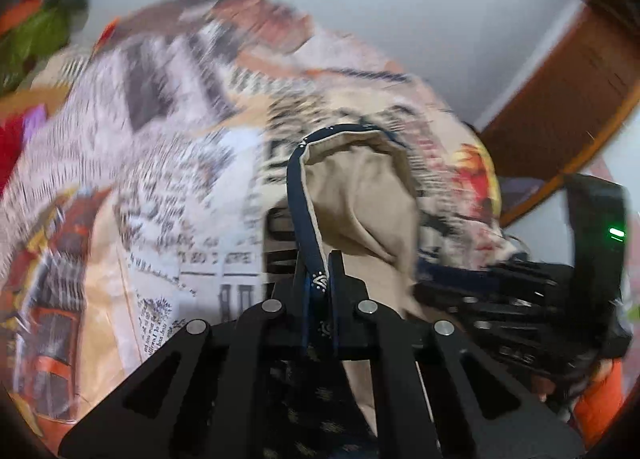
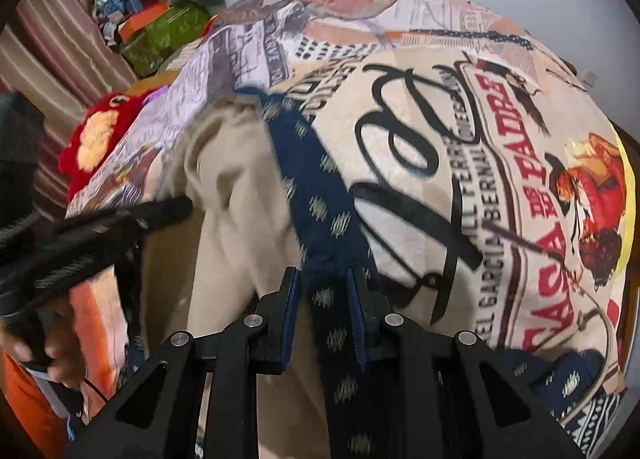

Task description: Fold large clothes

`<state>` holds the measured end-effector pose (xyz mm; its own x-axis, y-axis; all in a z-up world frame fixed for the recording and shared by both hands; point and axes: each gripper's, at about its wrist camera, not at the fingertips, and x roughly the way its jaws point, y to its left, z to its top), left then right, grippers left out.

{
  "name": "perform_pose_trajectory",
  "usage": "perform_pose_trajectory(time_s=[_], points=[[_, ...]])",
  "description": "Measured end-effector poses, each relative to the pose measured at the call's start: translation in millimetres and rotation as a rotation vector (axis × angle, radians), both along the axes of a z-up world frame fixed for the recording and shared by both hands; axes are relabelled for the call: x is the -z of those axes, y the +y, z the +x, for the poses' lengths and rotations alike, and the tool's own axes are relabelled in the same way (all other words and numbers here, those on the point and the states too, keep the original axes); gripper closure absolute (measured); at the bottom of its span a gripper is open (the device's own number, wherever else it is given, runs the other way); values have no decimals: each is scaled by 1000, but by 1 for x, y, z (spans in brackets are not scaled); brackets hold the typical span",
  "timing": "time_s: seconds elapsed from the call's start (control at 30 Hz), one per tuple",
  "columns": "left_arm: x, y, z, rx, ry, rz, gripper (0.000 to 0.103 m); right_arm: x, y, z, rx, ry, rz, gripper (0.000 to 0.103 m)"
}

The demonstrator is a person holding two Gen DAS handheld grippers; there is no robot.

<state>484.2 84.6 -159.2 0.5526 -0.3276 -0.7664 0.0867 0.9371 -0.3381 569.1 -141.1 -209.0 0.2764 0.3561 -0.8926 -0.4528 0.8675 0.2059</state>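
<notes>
- Looking along the left hand-held gripper [image 1: 320, 279] in the left wrist view, its jaws are seen closed on the navy border of the garment [image 1: 360, 195], a large piece of clothing that is dark blue with pale motifs on one face and plain beige on the other.
- From the pinched border the beige face is seen bunched up and rising away from the jaws, with the navy edge curving over its top.
- The garment is held above a bed covered by a printed bedspread [image 1: 168, 179], which is blurred in this view; newspaper-like lettering and orange and brown pictures can be made out on it.
- At the right edge the right hand-held gripper [image 1: 512, 299] is seen, close beside the garment, with an orange sleeve [image 1: 596, 399] below it.
- A pale wall [image 1: 400, 11] and a brown wooden door [image 1: 568, 99] are seen at the far right.
- In the right wrist view, the right hand-held gripper [image 2: 324, 279] is seen clamped on a fold of the dark blue patterned cloth of the garment [image 2: 312, 187], which runs away from the jaws as a band, with the beige face spread to its left.
- The left hand-held gripper [image 2: 160, 213] is seen at the left, its tip against the beige cloth, with the person's hand [image 2: 56, 355] below it.
- The bedspread [image 2: 500, 163] lies under and to the right of the garment, with large black script and red lettering.
- At the far left a red soft toy [image 2: 100, 135], a green bag [image 2: 168, 35] and a striped curtain [image 2: 52, 47] are seen.
</notes>
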Motion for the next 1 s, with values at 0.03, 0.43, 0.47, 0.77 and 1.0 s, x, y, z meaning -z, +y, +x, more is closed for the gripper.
perform_pose_trajectory(time_s=[0.03, 0.43, 0.47, 0.77, 1.0], points=[[-11, -6, -8, 26, -27, 1, 96, -2, -3, -4, -7, 7, 2, 82], [-45, -55, -144, 248, -63, 84, 96, -93, -93, -103, 17, -34, 105, 82], [-38, -55, -155, 252, -42, 89, 96, -100, -100, -112, 24, -49, 110, 82], [35, -47, -222, 186, 177, 249, 86, -97, -141, -192, 45, -35, 144, 82], [-13, -32, -218, 97, 103, 224, 38, -26, -147, -217, 59, 113, 76, 82]])
